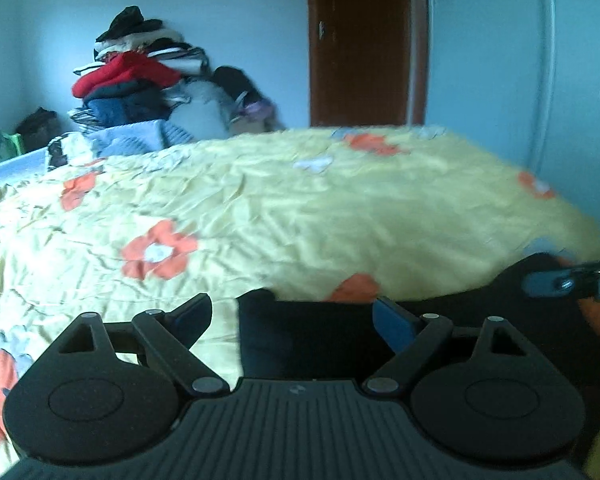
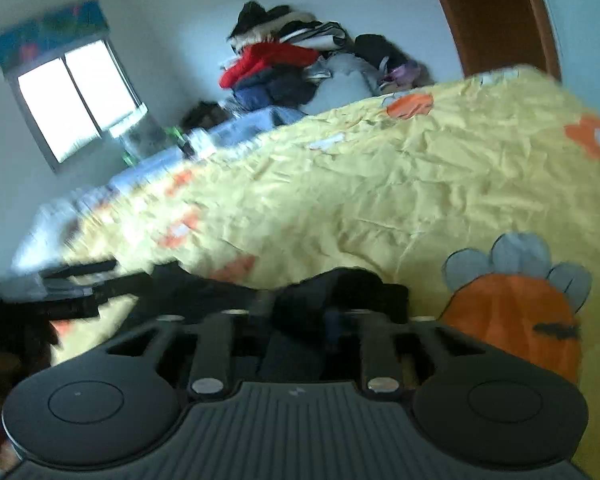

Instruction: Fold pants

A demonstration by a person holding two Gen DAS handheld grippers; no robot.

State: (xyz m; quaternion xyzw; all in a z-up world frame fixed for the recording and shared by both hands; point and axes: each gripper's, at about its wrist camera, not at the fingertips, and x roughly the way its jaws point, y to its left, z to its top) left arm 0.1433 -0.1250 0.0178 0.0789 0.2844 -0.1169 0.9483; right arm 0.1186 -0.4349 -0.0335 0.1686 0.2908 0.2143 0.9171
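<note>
Dark pants [image 1: 312, 332] lie on the near edge of a yellow flowered bedspread [image 1: 300, 208]. In the left wrist view my left gripper [image 1: 292, 320] is open, its blue-padded fingers [image 1: 392, 324] spread either side of the pants' edge. The right gripper shows at the right edge of that view [image 1: 568, 282]. In the right wrist view my right gripper [image 2: 300, 304] is shut on a bunched fold of the dark pants [image 2: 340, 284], lifted slightly off the bedspread [image 2: 380, 184]. The left gripper shows blurred at the left of that view [image 2: 76, 284].
A tall pile of clothes [image 1: 140, 76] stands past the bed's far side against the wall. A brown door [image 1: 364, 40] is at the back right. A window [image 2: 76, 100] is on the left wall. Small items [image 1: 60, 148] sit at the bed's far left edge.
</note>
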